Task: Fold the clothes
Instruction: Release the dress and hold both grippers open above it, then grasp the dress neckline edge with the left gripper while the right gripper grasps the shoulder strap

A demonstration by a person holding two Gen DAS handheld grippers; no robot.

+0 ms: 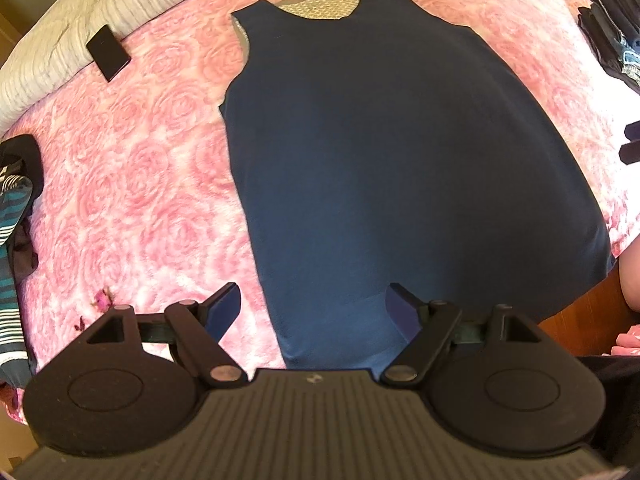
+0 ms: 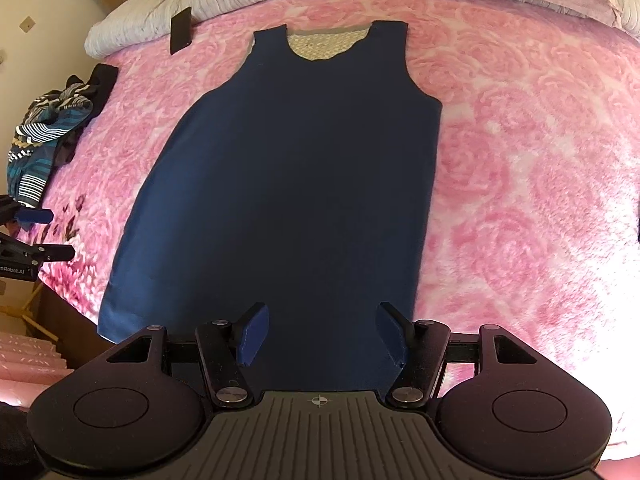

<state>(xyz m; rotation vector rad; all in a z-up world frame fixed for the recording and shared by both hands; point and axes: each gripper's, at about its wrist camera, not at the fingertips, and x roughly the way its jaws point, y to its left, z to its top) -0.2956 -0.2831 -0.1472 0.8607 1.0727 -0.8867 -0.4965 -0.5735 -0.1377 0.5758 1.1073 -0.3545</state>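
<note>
Pink rose bed (image 2: pixel 520 160), navy dress (image 2: pixel 288 184) flat

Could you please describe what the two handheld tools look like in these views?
Both the left tool and right tool are matte black, with two round discs, hinged link arms with silver pivot pins, a ribbed grey centre plate bearing a small crosshair mark, and blue fingertip pads.

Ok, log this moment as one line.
navy sleeveless top: flat, unfolded on pink blanket | left gripper: open, empty | right gripper: open, empty

A sleeveless top (image 2: pixel 288 184) lies flat on a bed blanket (image 2: pixel 520 168); a phone (image 2: pixel 181 35) and heaped clothes (image 2: pixel 44 132) lie to its left.
</note>
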